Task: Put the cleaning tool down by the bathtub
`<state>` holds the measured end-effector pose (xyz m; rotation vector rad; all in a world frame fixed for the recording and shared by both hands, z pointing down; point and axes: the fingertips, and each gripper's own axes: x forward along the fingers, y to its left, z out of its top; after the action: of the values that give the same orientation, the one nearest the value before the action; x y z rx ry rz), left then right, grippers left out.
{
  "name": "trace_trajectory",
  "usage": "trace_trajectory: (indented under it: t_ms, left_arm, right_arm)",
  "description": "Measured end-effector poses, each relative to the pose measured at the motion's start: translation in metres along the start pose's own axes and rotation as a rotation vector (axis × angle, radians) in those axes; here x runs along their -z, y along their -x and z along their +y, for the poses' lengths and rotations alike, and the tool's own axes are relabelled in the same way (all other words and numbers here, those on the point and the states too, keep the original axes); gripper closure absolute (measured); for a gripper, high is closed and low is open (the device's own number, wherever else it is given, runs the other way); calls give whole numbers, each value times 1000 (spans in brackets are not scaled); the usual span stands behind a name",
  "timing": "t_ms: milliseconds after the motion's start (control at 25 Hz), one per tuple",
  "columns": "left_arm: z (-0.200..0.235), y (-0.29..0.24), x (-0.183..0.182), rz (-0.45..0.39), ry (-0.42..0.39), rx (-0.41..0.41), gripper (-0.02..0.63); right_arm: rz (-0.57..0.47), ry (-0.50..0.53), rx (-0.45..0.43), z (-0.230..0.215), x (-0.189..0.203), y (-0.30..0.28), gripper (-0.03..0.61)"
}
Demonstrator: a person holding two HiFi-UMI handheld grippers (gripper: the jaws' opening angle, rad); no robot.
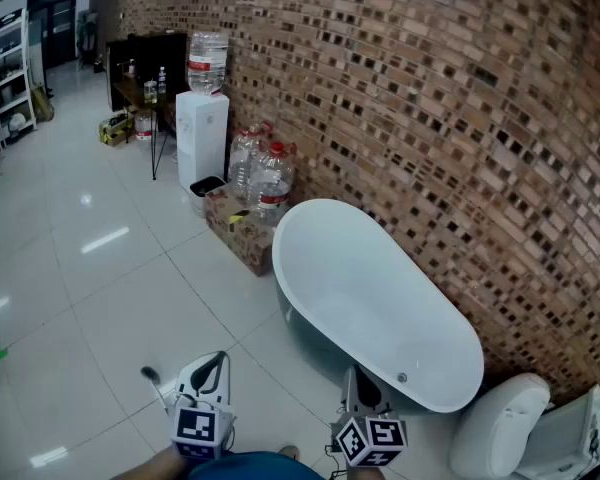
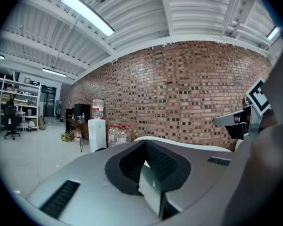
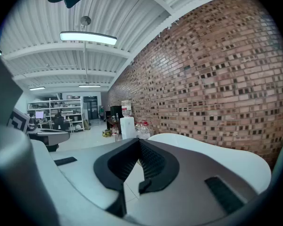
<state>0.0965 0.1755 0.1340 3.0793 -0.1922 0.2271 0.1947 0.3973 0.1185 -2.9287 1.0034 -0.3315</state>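
Glossy white floor tiles (image 1: 100,268) throwing back the ceiling lights, rough red-brown brick wall (image 1: 430,98) sweeping down the right. Against that wall, a smooth white oval bathtub (image 1: 380,298) with a rounded rim and a small drain dot near the close end. Past its far end, a worn cardboard box (image 1: 242,233), a huddle of clear plastic water jugs (image 1: 265,173), and a boxy white water dispenser (image 1: 202,138) with a bottle on top. Bottom right, a rounded white toilet (image 1: 500,428).

Down at the lower edge, left gripper (image 1: 220,358) over bare tile, apart from the tub. Right gripper (image 1: 353,373) just beside the tub's near end.

Into the left gripper view: matte grey shells, black ribbed pads in a V, jaws clamped on a pale, flat-sided piece, by the look of it the cleaning tool (image 2: 152,192). Wedged deep between the pads and running out of the bottom of the frame, with the tub rim well ahead of it.

Back in the head view, a slim pale stem (image 1: 152,378) with a dark rounded end poking out left of that gripper. Hard to tell whether part of the same tool.

Right gripper view: same grey shells and ribbed pads, jaws together at the tips, nothing between, only floor tile through the gap below.
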Motion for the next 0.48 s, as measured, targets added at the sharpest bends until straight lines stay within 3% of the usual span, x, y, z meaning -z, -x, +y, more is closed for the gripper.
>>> trace_trajectory:
  t_ms: [480]
  left_arm:
    - [128,69,5,-19,11,-140,609]
  right_arm:
    - [28,30,-116,128,14,-40,563]
